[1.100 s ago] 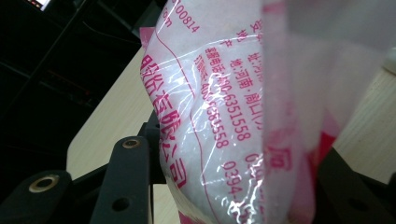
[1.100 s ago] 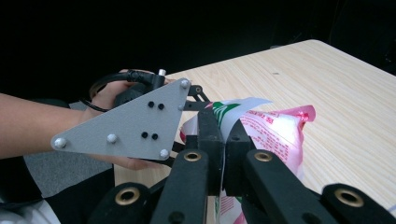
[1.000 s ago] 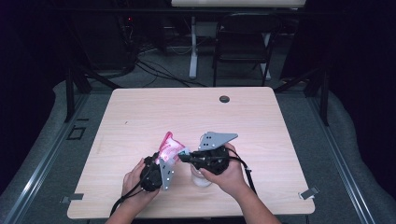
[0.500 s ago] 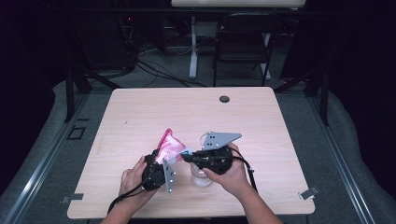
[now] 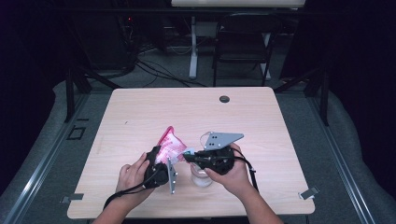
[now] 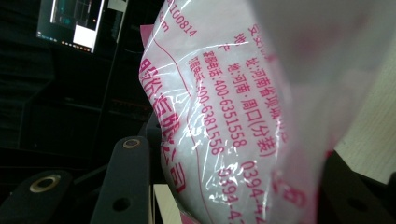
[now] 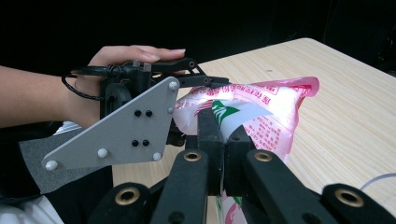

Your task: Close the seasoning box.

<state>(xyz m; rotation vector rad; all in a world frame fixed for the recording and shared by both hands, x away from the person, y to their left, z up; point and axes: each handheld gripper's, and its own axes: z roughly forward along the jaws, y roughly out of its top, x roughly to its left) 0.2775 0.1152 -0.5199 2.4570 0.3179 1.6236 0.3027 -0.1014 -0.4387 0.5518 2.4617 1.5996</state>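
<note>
A pink-and-white plastic bag (image 5: 170, 145) of white powder with red print is held above the wooden table (image 5: 280, 140), near its front. My left gripper (image 5: 161, 156) is shut on the bag's body; in the left gripper view the bag (image 6: 224, 116) bulges between the jaws (image 6: 233, 154). My right gripper (image 5: 187, 156) comes in from the right, shut on a green-printed corner of the bag (image 7: 266, 112), its jaws (image 7: 224, 126) pressed together on the film. The left gripper (image 7: 196, 105) with its grey plate appears beyond. A clear glass cup (image 5: 201, 177) stands on the table under the right gripper.
A small black round grommet (image 5: 224, 99) sits near the table's far edge. A dark chair (image 5: 243, 46) and cables stand on the floor beyond the table. The person's forearms come in over the front edge.
</note>
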